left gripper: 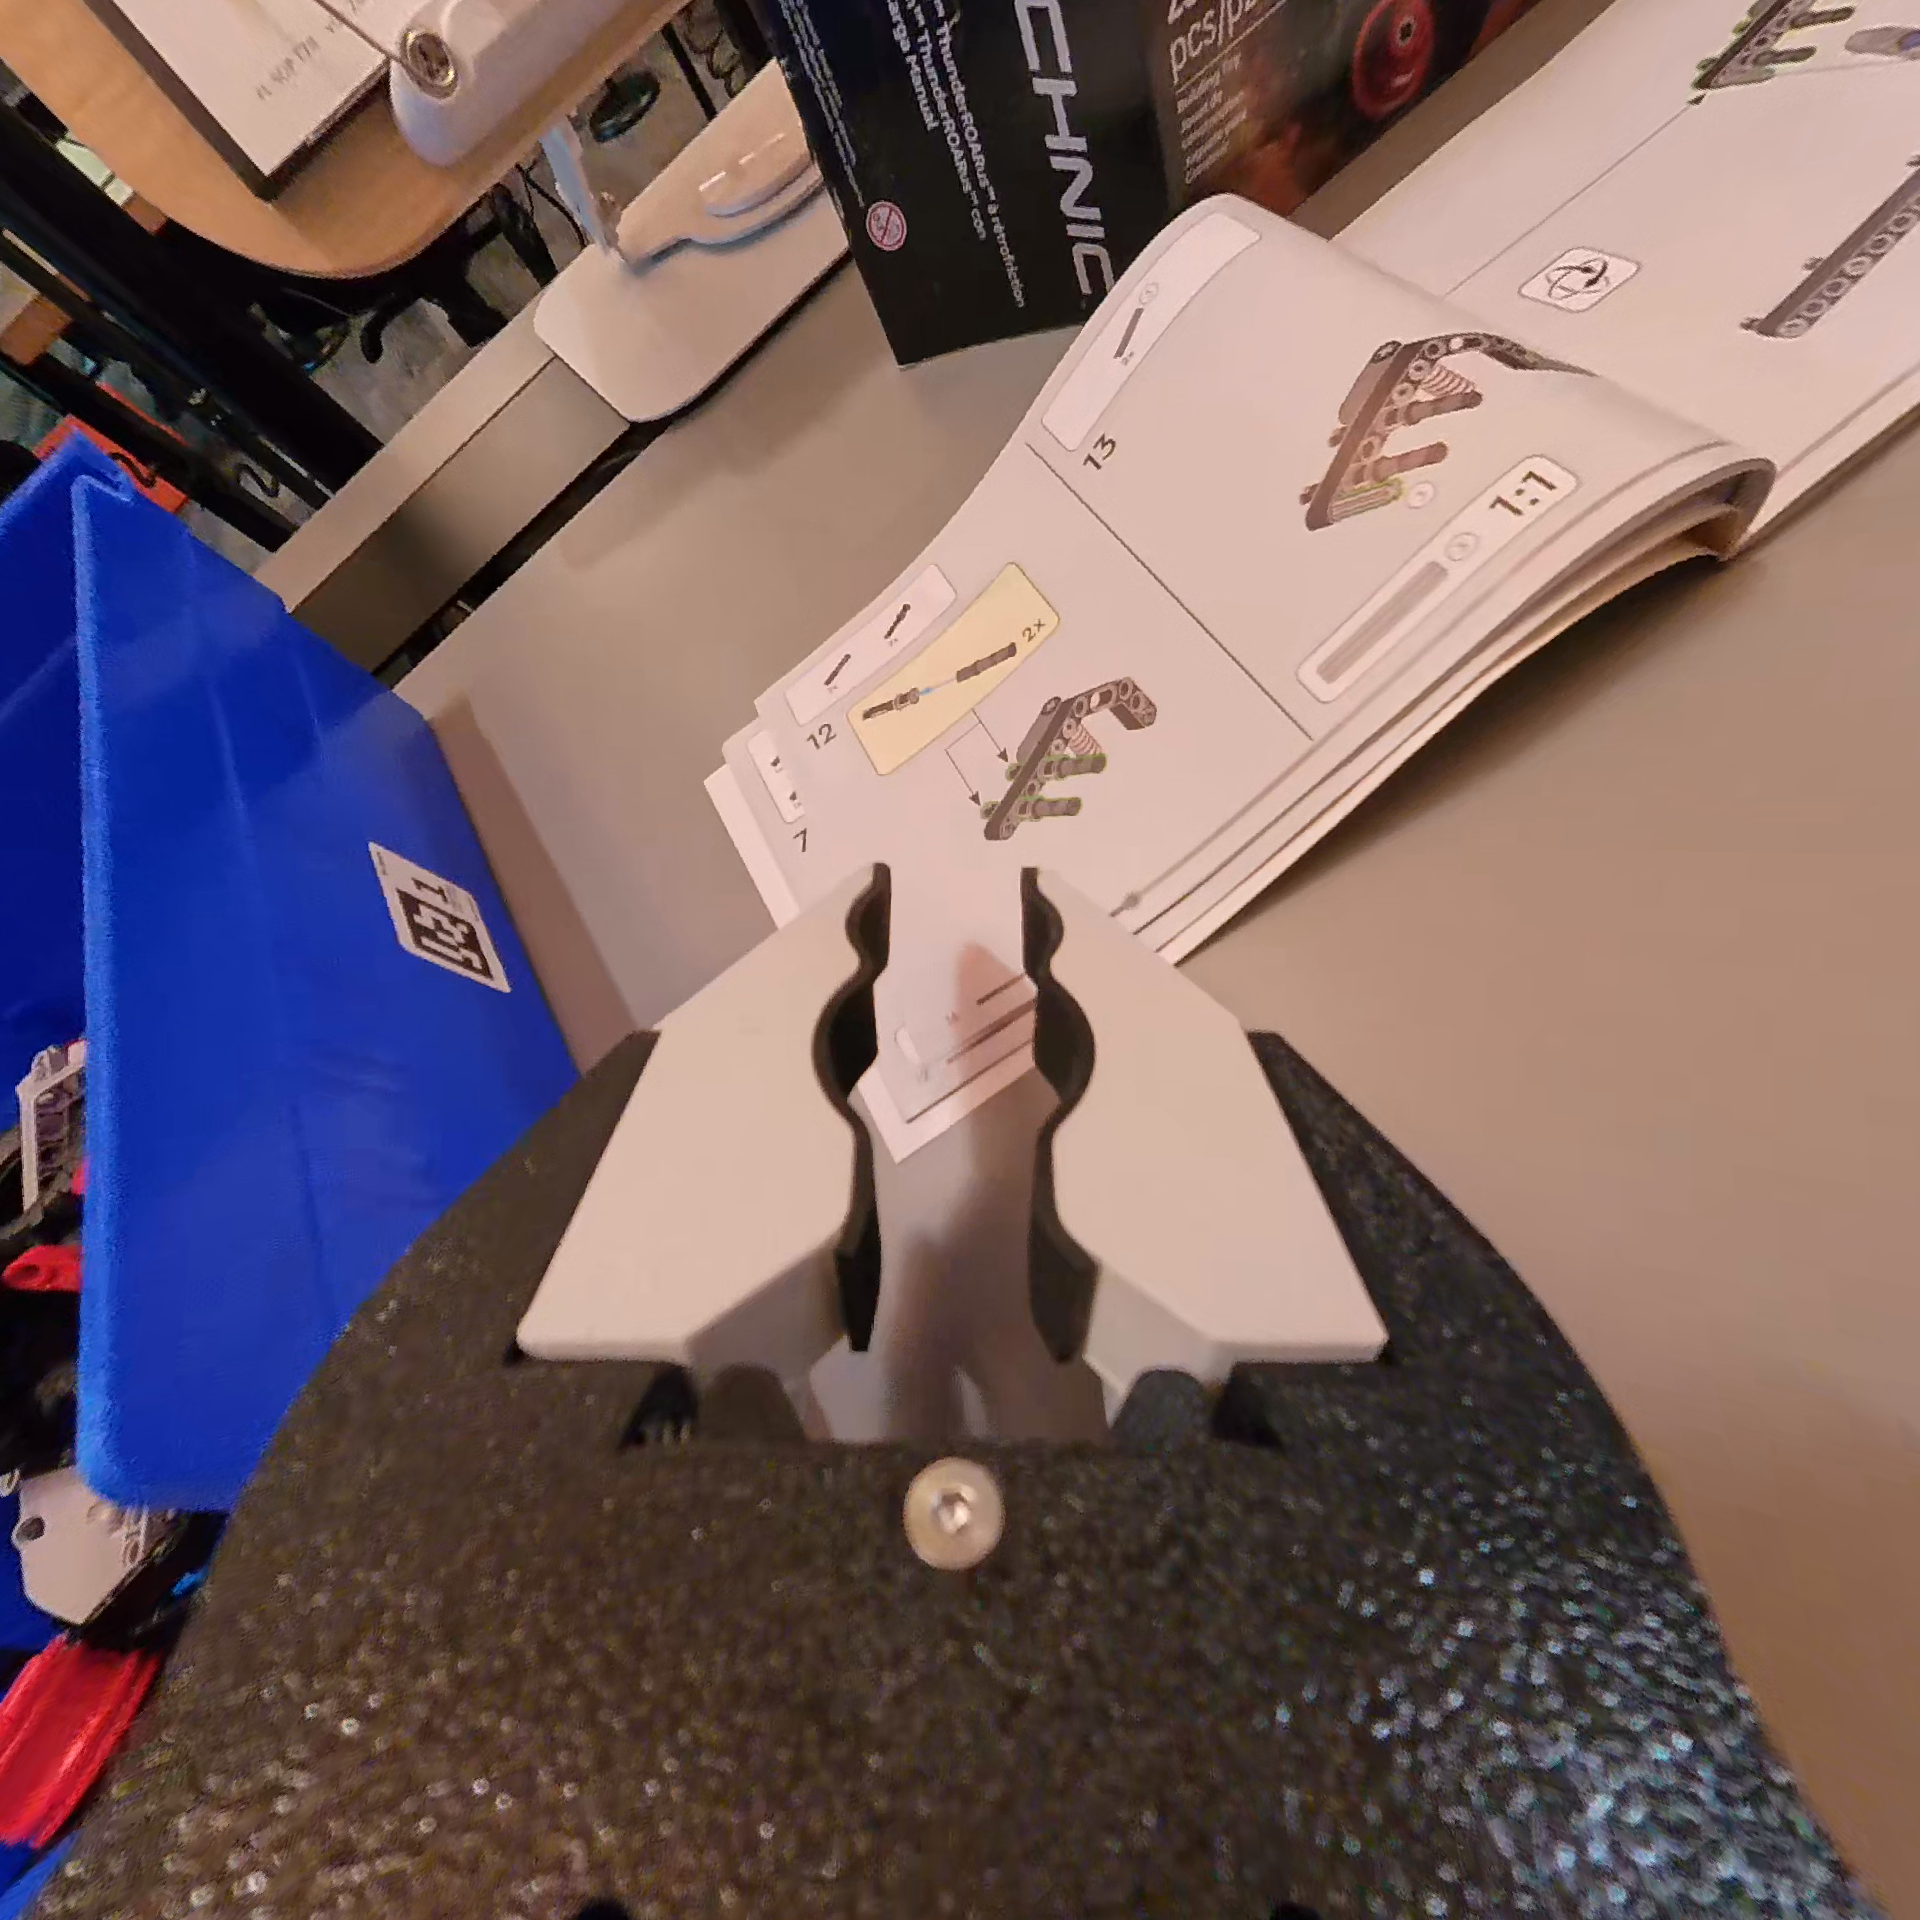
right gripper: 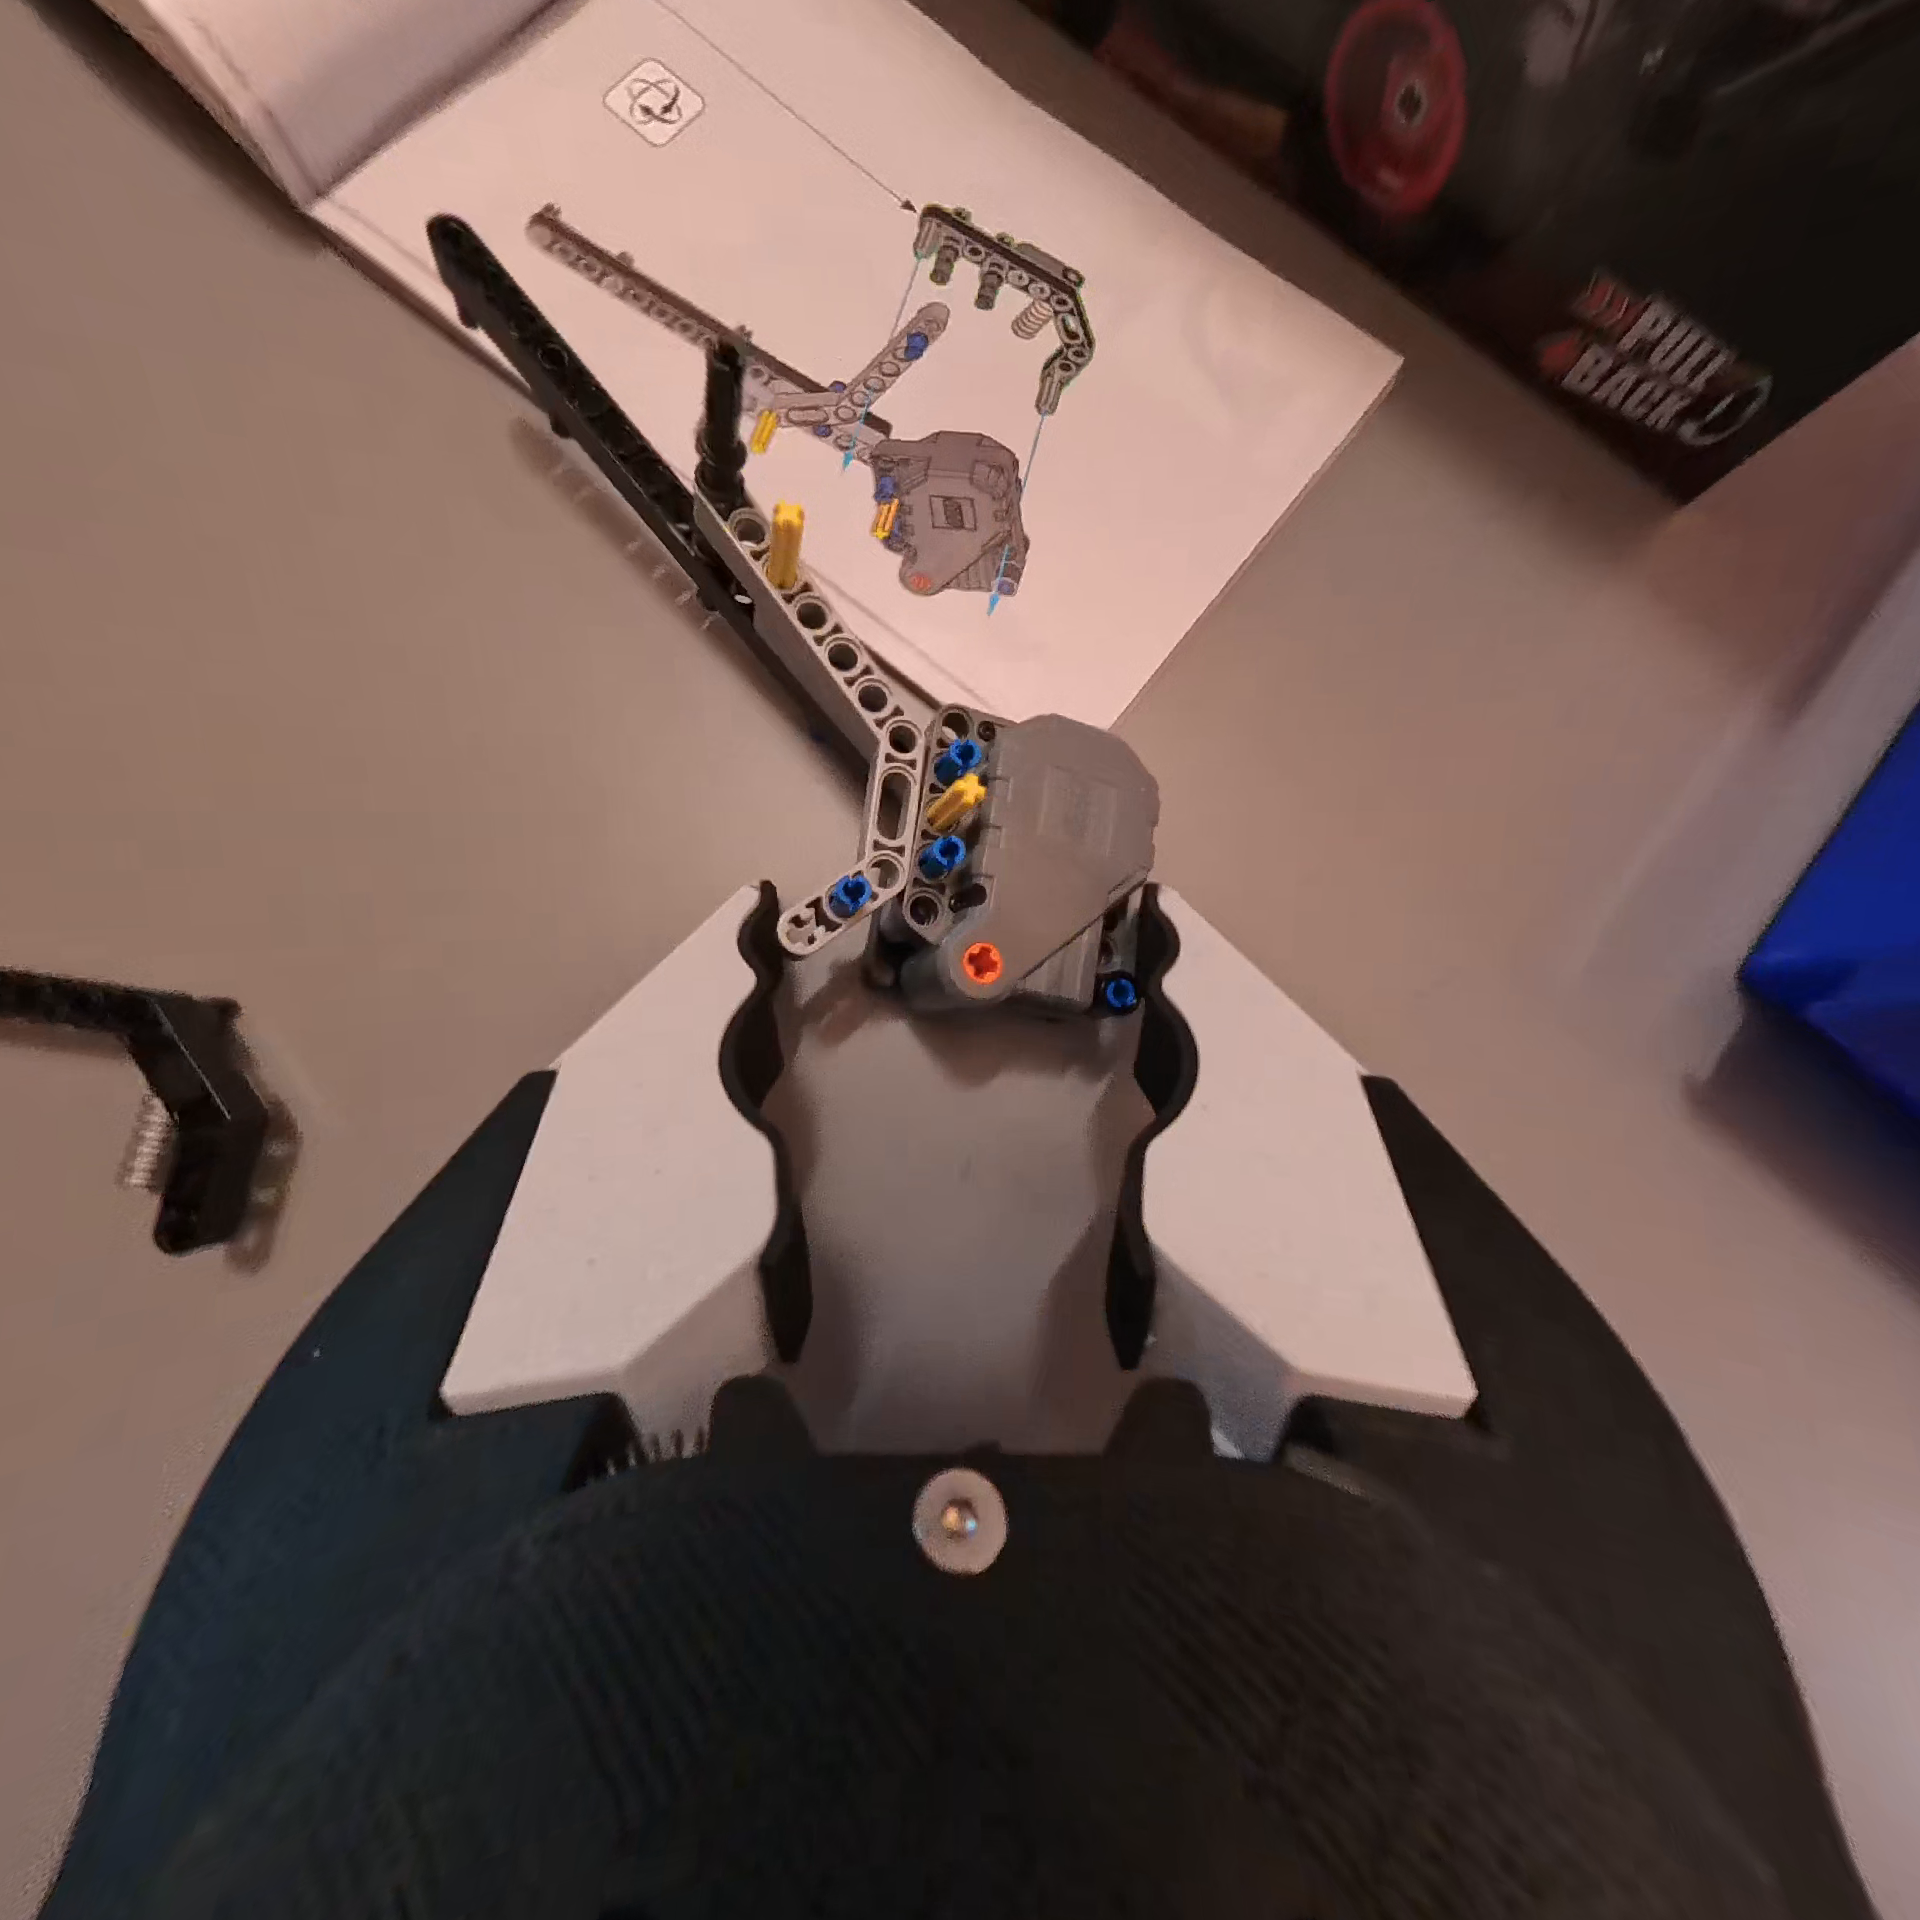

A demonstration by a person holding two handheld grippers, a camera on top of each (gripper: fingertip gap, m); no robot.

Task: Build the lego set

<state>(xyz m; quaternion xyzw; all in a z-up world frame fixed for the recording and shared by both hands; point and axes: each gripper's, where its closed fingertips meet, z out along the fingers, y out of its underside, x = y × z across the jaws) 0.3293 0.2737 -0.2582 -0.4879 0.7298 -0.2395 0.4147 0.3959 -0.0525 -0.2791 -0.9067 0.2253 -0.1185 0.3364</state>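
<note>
The part-built model lies on the grey table in the right wrist view: a grey motor block (right gripper: 1070,810) with blue pins, a yellow axle and an orange hub, joined to a grey holed beam (right gripper: 831,634) and a long black beam (right gripper: 540,353). My right gripper (right gripper: 956,904) is open, its jaws either side of the motor block's near end; I cannot tell if they touch it. A separate black bent-beam piece (right gripper: 197,1122) lies to the left. My left gripper (left gripper: 956,883) is empty, its jaws a narrow gap apart, above the corner of the open instruction booklet (left gripper: 1195,582).
A blue bin (left gripper: 260,987) holding red, black and white parts stands at the left; its corner shows in the right wrist view (right gripper: 1849,935). The booklet (right gripper: 1143,416) lies under the model's far end. The black set box (left gripper: 977,156) stands behind it. Some 35 centimetres of space lies between my two pairs of fingers.
</note>
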